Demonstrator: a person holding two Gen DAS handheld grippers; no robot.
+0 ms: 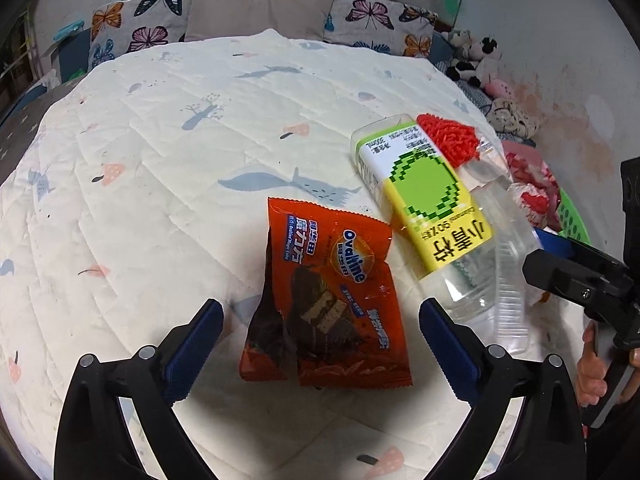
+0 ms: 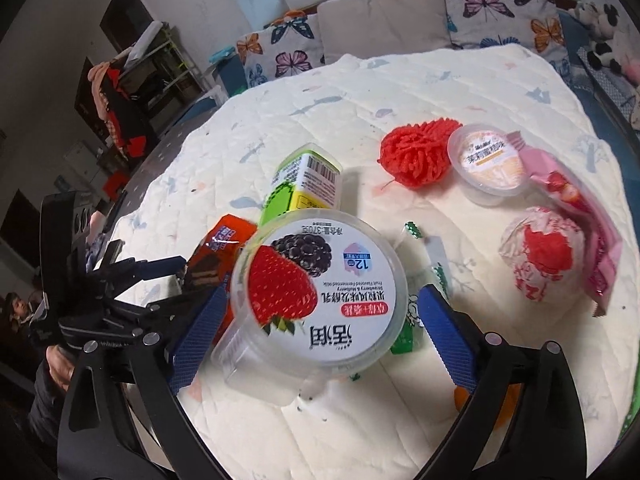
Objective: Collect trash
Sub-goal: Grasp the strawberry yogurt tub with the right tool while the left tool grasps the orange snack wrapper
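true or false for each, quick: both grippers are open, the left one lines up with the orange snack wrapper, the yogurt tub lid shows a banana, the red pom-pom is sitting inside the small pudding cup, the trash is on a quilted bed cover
1. Both grippers are open. True: the left gripper and the right gripper both stand wide, pads pressing nothing.
2. The left gripper lines up with the orange snack wrapper. True: the wrapper lies between its fingers.
3. The yogurt tub lid shows a banana. False: it shows a strawberry and a mulberry.
4. The red pom-pom sits inside the small pudding cup. False: it lies on the cover beside the sealed cup.
5. The trash lies on a quilted bed cover. True.
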